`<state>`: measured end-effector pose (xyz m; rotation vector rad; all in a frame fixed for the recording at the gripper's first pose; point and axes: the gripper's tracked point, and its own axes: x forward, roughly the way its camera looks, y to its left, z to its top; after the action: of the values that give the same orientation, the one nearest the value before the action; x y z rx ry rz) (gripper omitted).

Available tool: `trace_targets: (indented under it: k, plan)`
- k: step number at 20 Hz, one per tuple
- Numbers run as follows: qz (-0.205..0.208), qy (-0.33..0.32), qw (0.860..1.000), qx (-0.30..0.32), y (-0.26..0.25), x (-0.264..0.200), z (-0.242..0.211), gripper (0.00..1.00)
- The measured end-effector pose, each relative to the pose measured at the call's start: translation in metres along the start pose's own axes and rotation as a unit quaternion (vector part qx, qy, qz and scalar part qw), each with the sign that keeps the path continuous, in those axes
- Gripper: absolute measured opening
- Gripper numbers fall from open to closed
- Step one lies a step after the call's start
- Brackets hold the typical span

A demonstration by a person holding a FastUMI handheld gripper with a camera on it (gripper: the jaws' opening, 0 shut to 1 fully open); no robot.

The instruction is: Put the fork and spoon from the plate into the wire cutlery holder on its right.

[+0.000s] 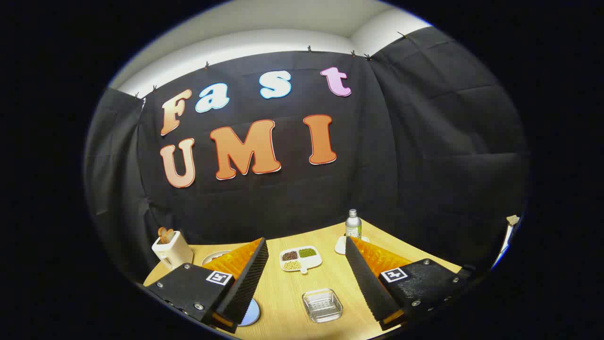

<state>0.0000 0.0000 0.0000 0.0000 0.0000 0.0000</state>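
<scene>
Your gripper [306, 245] hangs above the light wooden table [278, 297] with its two fingers spread wide and nothing between them. Between the fingers you see a clear square glass dish [322, 305] nearest you, and beyond it a white divided tray of brown, green and pale beans [300, 259]; past the right finger stands a small silver-capped bottle [353, 224]. Behind the left finger a white plate [215, 257] peeks out beside a white toaster holding bread slices [171, 248], but you cannot tell whether the fork and spoon lie on it.
</scene>
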Motion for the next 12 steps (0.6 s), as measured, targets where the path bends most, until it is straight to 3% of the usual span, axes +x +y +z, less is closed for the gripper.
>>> trace_targets:
  k: [12]
  plan:
    - [0.053, 0.05, 0.997, -0.02, 0.091, -0.01, -0.05, 0.98]
